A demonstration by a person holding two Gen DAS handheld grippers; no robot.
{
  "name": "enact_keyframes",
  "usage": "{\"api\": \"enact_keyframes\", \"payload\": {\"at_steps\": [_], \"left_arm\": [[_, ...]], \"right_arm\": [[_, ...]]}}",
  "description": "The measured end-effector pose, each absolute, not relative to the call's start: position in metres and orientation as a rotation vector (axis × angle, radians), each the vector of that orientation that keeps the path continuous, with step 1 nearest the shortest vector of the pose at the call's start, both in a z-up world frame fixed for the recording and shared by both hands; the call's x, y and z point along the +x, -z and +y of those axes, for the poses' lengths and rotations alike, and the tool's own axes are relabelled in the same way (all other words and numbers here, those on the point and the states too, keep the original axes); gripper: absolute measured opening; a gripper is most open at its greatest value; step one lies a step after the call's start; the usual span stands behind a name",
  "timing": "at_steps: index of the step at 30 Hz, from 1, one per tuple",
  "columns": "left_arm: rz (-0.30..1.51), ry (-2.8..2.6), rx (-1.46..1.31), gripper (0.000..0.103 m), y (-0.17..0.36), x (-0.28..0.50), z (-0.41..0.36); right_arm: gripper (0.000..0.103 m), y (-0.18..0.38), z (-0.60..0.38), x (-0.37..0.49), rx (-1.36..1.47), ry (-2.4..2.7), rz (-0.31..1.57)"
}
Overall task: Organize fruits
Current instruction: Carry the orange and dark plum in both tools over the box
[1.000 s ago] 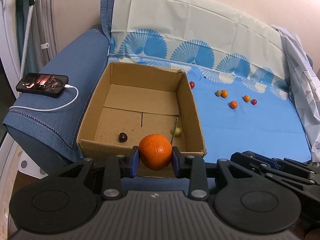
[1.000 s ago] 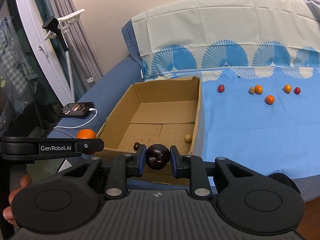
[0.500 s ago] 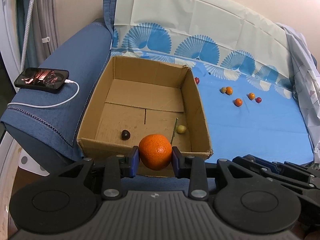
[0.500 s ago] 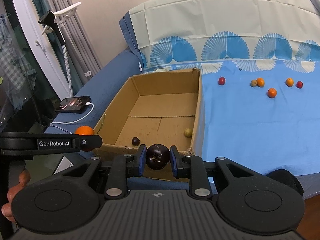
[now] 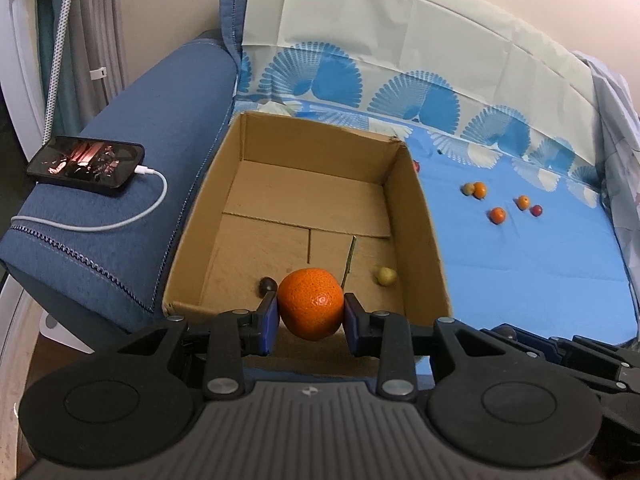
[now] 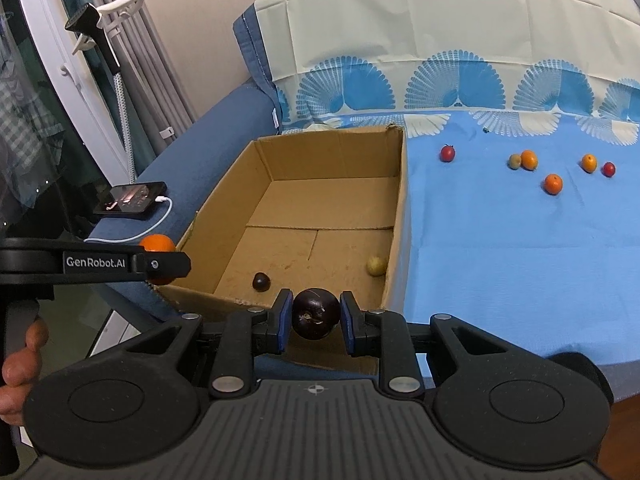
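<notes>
Both tongs have moved closer to the cardboard box (image 5: 304,200), left tongs (image 5: 311,312) pinching an orange (image 5: 311,304), right tongs (image 6: 316,318) pinching a dark plum (image 6: 316,313).

box (image 5: 416,216) brown | sheet (image 5: 520,272) blue, fan-patterned | sofa arm (image 5: 132,208) blue

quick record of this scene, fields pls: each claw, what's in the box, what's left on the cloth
left claw: shut on orange
right claw: shut on dark plum
cardboard box: small dark fruit, yellow-green fruit
blue cloth: six loose fruits, orange, red, one greenish
armrest: phone on cable
</notes>
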State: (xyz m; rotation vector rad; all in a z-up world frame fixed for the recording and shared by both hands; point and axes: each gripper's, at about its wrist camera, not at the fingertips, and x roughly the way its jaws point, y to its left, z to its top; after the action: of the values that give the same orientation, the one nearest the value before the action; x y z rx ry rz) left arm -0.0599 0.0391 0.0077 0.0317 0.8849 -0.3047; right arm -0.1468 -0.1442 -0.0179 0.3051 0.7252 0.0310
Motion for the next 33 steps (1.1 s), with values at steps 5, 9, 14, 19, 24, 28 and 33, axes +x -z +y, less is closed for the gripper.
{"api": "enact_keyframes", "payload": {"at_steps": [5,9,14,19,24,28,33], "left_arm": [[0.906,0.29,0.04,0.037,0.0,-0.031,0.038],[0.913,0.281,0.048,0.037,0.007,-0.01,0.035],[0.943,0.263,0.05,0.037,0.021,0.015,0.036],[0.972,0.247,0.061,0.037,0.038,0.037,0.036],[1.0,0.235,0.079,0.037,0.054,0.053,0.034],[1.028,0.228,0.089,0.037,0.068,0.064,0.033],[1.059,0.222,0.103,0.037,0.085,0.074,0.031]], "right_arm": [[0.027,0.022,-0.143,-0.121,0.282,-0.035,0.733],[0.027,0.028,-0.14,-0.096,0.255,-0.042,0.744],[0.026,0.04,-0.136,-0.066,0.232,-0.051,0.769],[0.026,0.054,-0.129,-0.042,0.211,-0.062,0.8],[0.026,0.068,-0.124,-0.023,0.176,-0.065,0.82],[0.026,0.08,-0.124,-0.014,0.165,-0.062,0.846],[0.027,0.094,-0.122,-0.006,0.148,-0.062,0.876]]}}
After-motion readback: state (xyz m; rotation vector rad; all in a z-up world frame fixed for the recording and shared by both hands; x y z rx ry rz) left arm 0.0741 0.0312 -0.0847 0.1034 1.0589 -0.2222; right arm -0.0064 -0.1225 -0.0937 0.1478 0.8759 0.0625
